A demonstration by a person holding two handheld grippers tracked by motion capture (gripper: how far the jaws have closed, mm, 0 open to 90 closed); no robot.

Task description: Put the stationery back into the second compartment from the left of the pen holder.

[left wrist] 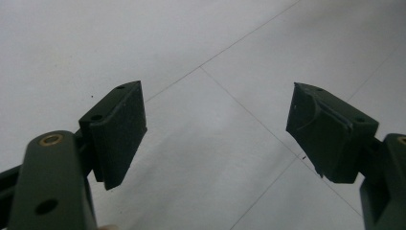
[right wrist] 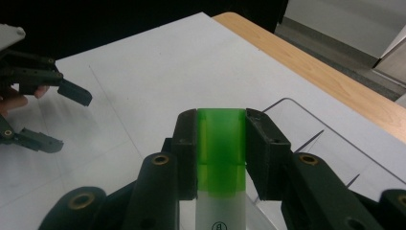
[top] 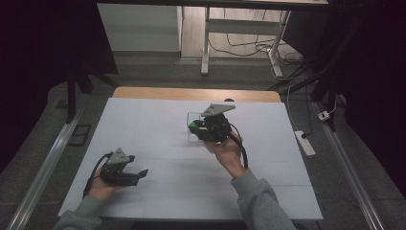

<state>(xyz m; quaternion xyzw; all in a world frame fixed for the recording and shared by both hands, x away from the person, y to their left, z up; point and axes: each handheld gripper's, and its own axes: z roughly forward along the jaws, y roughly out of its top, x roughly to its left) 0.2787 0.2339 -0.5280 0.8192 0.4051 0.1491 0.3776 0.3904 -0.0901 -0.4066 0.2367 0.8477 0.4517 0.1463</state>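
One green-capped tube (right wrist: 220, 153), perhaps one clear tray (right wrist: 330, 143).

Around the translucent green plastic cap (right wrist: 220, 143) clamp matt black pads (right wrist: 265, 152), over a smooth matt white table sheet (top: 143, 129) edged beyond by bare wood (right wrist: 306, 62), beside a clear glossy plastic tray (right wrist: 330, 139).

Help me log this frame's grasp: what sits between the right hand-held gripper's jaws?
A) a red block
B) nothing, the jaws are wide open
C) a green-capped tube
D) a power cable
C: in the right gripper view, the right hand-held gripper has its two black jaws pressed against the sides of a green-capped tube.
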